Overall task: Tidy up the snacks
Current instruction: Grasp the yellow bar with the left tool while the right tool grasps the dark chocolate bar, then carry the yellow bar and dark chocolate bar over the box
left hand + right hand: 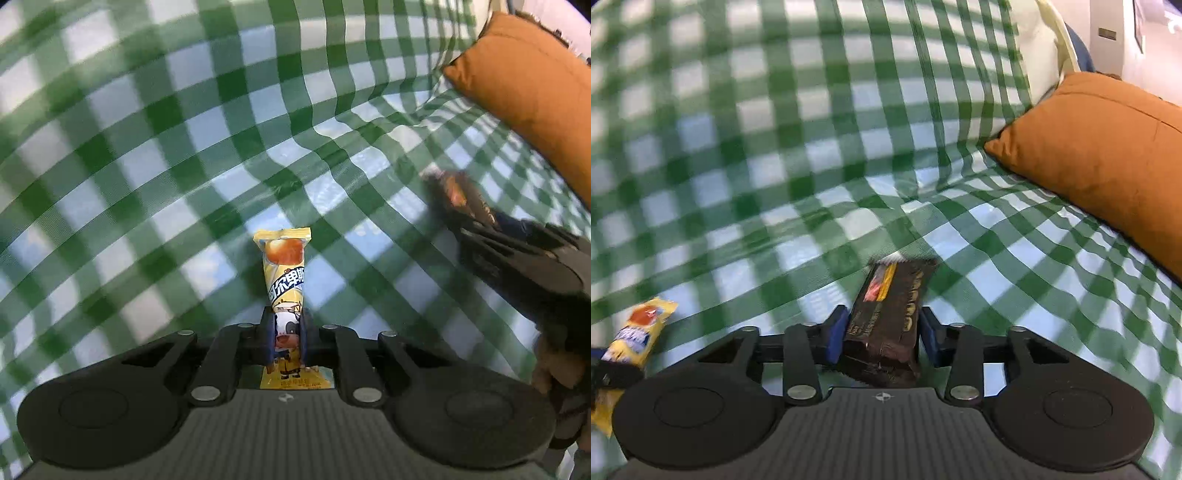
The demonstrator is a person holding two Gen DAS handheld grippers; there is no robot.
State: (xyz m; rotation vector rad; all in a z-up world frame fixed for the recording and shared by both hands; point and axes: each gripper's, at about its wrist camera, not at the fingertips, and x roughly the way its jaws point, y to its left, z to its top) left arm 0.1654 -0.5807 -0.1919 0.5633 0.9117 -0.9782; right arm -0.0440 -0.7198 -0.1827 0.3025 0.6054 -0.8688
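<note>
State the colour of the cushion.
Plain orange-brown fabric cushion; clearest in the right wrist view.

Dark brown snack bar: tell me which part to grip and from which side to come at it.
Grip the dark brown snack bar across its narrow width near the lower end, coming from that end along its length. It is long and slim, so the flat long sides suit the pads. The right hand-held gripper already brackets it this way, above the green checked cloth.

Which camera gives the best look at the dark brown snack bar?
The right wrist view: the dark brown snack bar fills its centre between the blue pads. The left wrist view shows it blurred, at the edge.
</note>
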